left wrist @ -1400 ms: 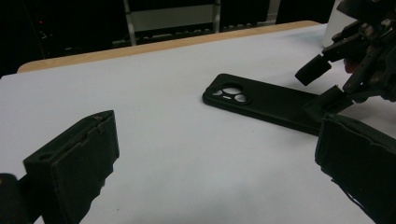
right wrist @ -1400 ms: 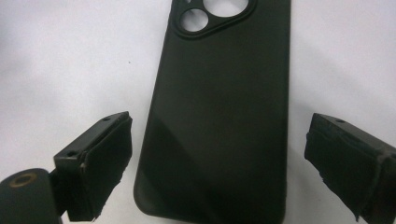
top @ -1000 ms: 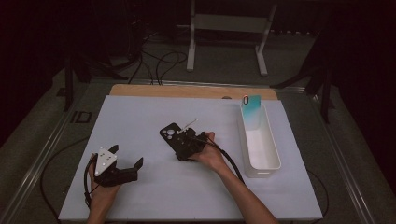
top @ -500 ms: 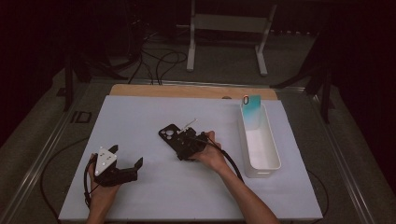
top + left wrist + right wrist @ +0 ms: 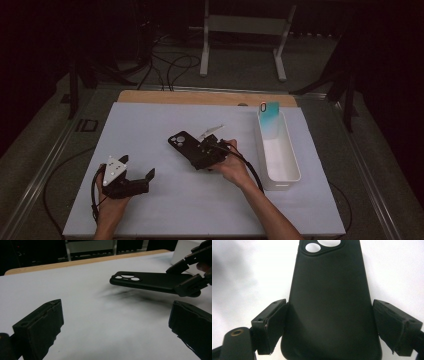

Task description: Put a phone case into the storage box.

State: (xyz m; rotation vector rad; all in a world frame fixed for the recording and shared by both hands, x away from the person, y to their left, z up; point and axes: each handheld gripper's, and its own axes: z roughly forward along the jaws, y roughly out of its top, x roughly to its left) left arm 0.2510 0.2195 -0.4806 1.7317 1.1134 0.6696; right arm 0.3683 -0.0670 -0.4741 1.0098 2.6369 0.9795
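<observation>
Right gripper (image 5: 200, 150) grips a black, soft-looking phone case (image 5: 186, 145) by its sides, raised just clear of the table (image 5: 150, 125).
Its jaws have just closed a little onto the case, camera cut-outs pointing away from the hand. The left gripper (image 5: 136, 172) rests well apart at the table's near left, jaws wide and empty. A white oblong plastic bin (image 5: 280, 155) stands to the right.

Your right gripper (image 5: 197, 150) mid-desk (image 5: 150, 125) around the phone case (image 5: 186, 146), your left gripper (image 5: 136, 176) near-left, bin (image 5: 285, 172) right, another case (image 5: 269, 119) inside its far end.
</observation>
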